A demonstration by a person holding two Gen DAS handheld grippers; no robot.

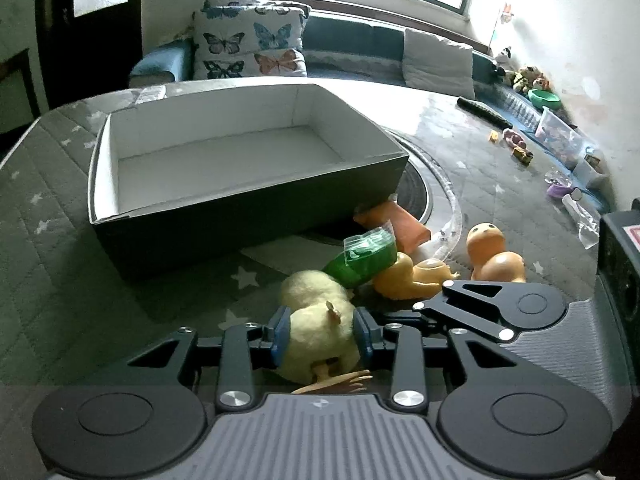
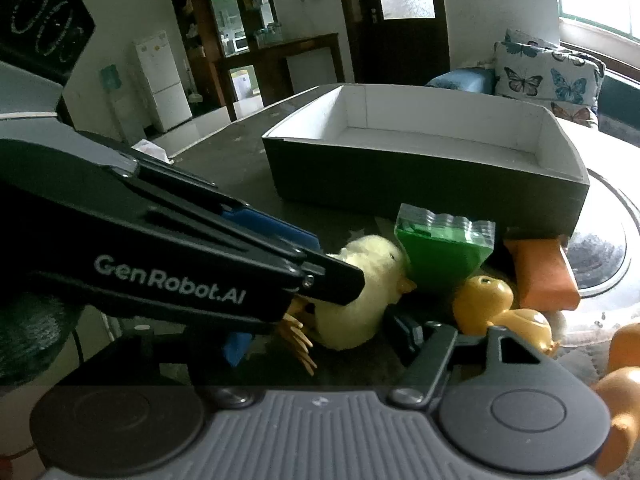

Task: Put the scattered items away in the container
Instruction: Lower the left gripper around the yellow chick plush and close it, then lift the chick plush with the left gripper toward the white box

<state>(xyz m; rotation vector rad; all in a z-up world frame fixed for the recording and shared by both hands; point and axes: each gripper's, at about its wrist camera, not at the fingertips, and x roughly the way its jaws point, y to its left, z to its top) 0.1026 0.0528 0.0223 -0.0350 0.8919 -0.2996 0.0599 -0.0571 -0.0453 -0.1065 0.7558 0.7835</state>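
A fluffy yellow chick (image 1: 316, 328) lies on the star-print mat, and my left gripper (image 1: 322, 334) is shut on it, a blue pad pressing each side. In the right wrist view my right gripper (image 2: 320, 340) straddles the same chick (image 2: 360, 304), open, its left pad clear of the body. The left gripper's finger (image 2: 240, 264) crosses over the chick there. Beyond lie a green bag (image 1: 360, 258), an orange packet (image 1: 400, 220), a yellow rubber snail (image 1: 412, 276) and an orange rubber toy (image 1: 492, 252). The dark box (image 1: 240, 208), white inside, stands empty behind them.
The box sits partly on a round glass disc (image 1: 416, 196). A sofa with butterfly cushions (image 1: 248, 44) runs along the back wall. More toys and a clear tub (image 1: 560, 136) line the right wall. A white fridge (image 2: 160, 80) and a dark door (image 2: 400, 20) stand further off.
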